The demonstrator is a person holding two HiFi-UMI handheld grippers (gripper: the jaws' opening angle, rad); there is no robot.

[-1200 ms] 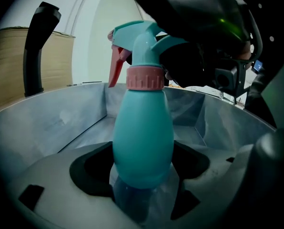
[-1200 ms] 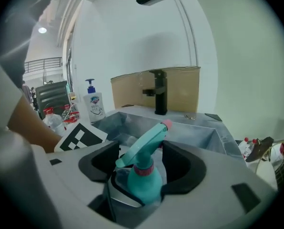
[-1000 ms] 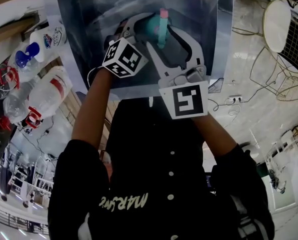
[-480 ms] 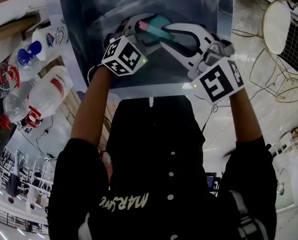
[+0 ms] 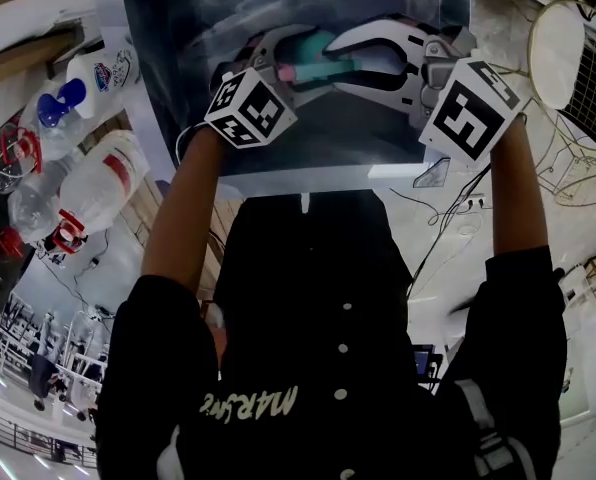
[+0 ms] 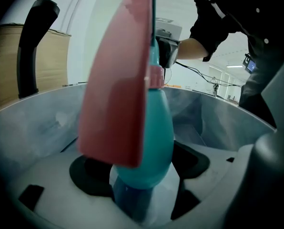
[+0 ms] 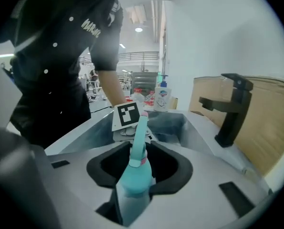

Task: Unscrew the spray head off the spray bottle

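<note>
Over the steel sink [image 5: 358, 138] a teal spray bottle [image 5: 323, 53] lies level between my two grippers. My left gripper [image 5: 290, 60] is shut on the bottle's body [image 6: 151, 142]. Past the pink collar [image 6: 156, 76], my right gripper [image 5: 340, 60] is shut on the teal spray head [image 7: 132, 180]. Its jaws closed in on the head within the last second and have just eased a little wider, with the head still between them. The pink trigger [image 6: 118, 94] reaches back towards the left gripper [image 6: 137, 204] and hides part of the bottle. The right gripper [image 7: 132, 194] looks along the trigger [image 7: 141, 132].
A black faucet [image 7: 232, 109] stands at the sink's rim. On the counter to the left stand a white bottle with a blue cap [image 5: 98, 78] and clear bottles with red labels [image 5: 108, 183]. A wire stool [image 5: 568, 58] is on the floor at the right.
My right gripper has swung from below the bottle round to its right side and rolled over. The pink trigger has turned from upright to pointing left. The left gripper has kept still.
</note>
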